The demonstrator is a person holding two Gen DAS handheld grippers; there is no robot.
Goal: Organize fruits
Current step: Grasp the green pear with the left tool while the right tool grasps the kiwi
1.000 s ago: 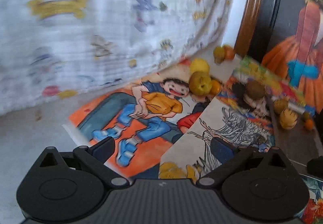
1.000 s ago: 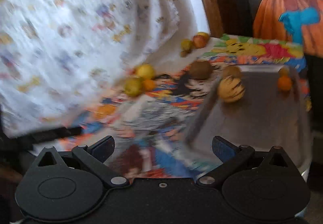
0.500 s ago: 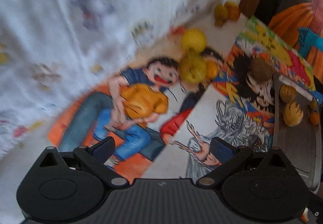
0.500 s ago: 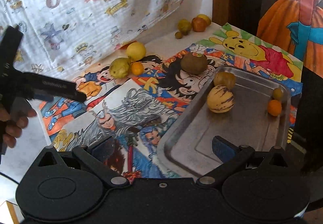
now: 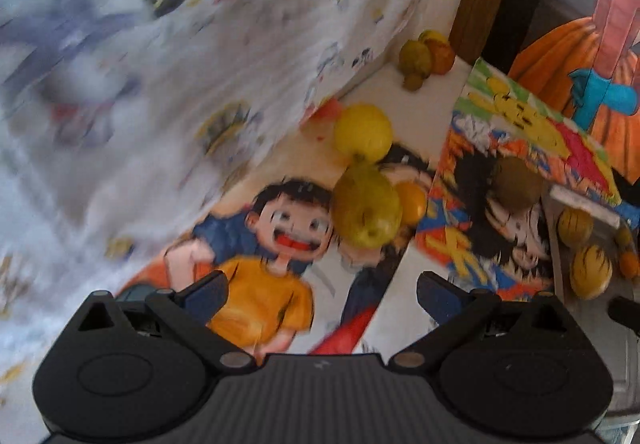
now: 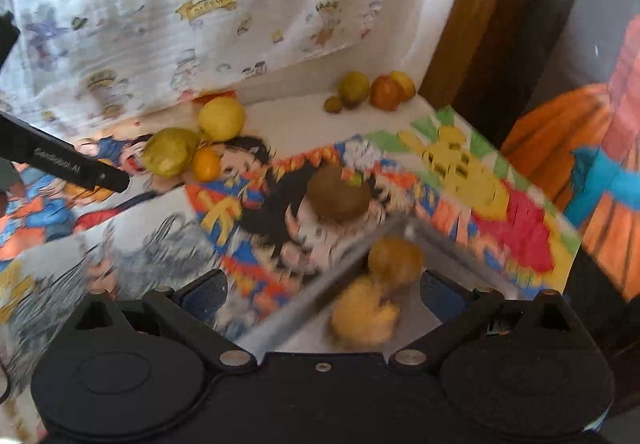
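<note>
My left gripper (image 5: 322, 294) is open and empty, low over the cartoon posters, pointing at a yellow-green fruit (image 5: 366, 208). A yellow lemon-like fruit (image 5: 363, 133) lies behind it and a small orange (image 5: 412, 200) beside it. A brown kiwi-like fruit (image 5: 516, 182) rests on the poster by the metal tray (image 5: 588, 308), which holds striped yellow fruits (image 5: 591, 272). My right gripper (image 6: 322, 294) is open and empty above the tray's near corner (image 6: 320, 296), with two blurred yellow fruits (image 6: 366, 318) between its fingers' line. The brown fruit (image 6: 340, 192) lies just beyond.
Several small fruits (image 6: 370, 92) cluster at the back by a wooden post (image 6: 452, 24). A printed white cloth (image 6: 180, 12) hangs behind the table. The left gripper's black finger (image 6: 68, 164) reaches in from the left. An orange painted picture (image 5: 580, 56) stands at the right.
My left gripper has moved forward towards the yellow-green fruit, which now looks larger. My right gripper has dropped and advanced over the tray's corner towards the brown fruit.
</note>
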